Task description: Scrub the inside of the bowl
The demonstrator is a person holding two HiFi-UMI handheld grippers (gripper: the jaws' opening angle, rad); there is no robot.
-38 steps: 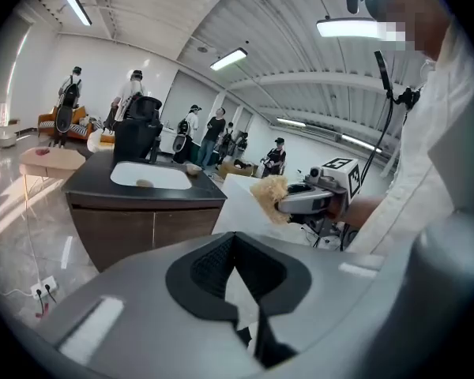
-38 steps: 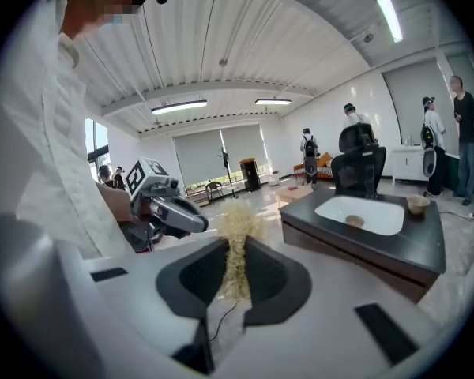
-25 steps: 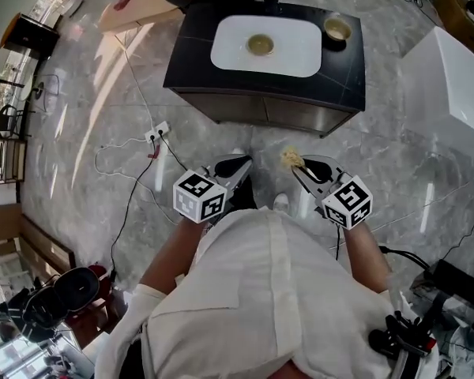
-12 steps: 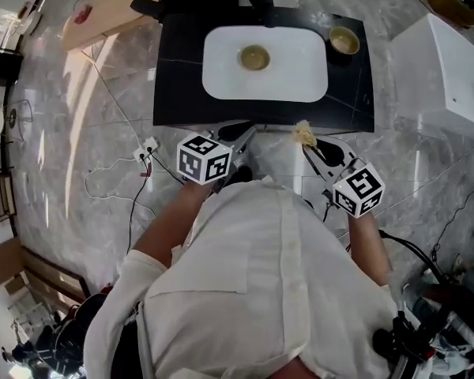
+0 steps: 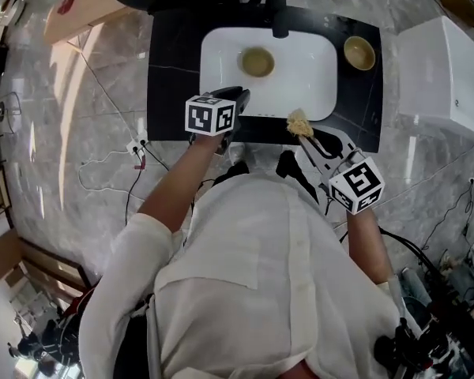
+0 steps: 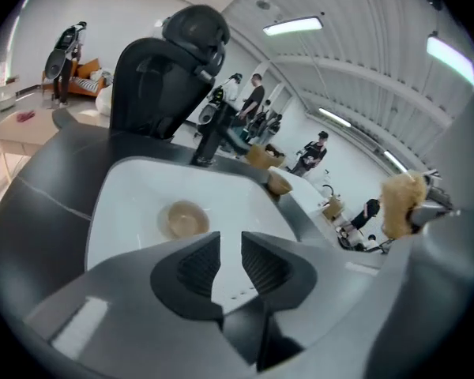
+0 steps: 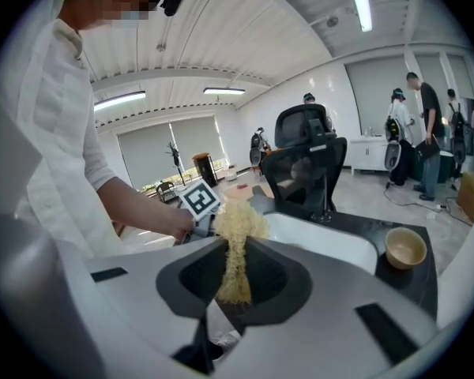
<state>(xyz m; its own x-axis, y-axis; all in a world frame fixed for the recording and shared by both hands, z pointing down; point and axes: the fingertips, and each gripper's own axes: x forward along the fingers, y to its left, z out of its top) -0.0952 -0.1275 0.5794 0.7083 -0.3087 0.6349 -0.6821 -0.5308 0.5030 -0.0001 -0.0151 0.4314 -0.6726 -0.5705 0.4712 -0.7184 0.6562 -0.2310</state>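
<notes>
The right gripper [image 5: 306, 136] clamps a yellowish fibrous scrubber [image 5: 299, 121] near the white sink's [image 5: 308, 77] front edge. The left gripper [image 5: 241, 95], jaws narrowly apart and empty, hovers over that rim. A tan bowl [image 5: 257, 61] sits inside the sink; a second bowl [image 5: 359, 52] stands on the black counter [image 5: 174, 61].

Sink basin [image 5: 316, 93]: plain white.
Countertop [image 5: 174, 77]: black, faint pale veining.
Bowl in sink [image 5: 257, 61]: tan, darker olive-brown inside.
Bowl on countertop [image 5: 359, 53]: tan.
Scrubber [image 5: 299, 122]: straw yellow, fibrous.
Left marker cube [image 5: 211, 114], right marker cube [image 5: 355, 185]: white, black square patterns.
Floor [image 5: 103, 133]: grey marbled.
Shirt [image 5: 276, 290]: white.
</notes>
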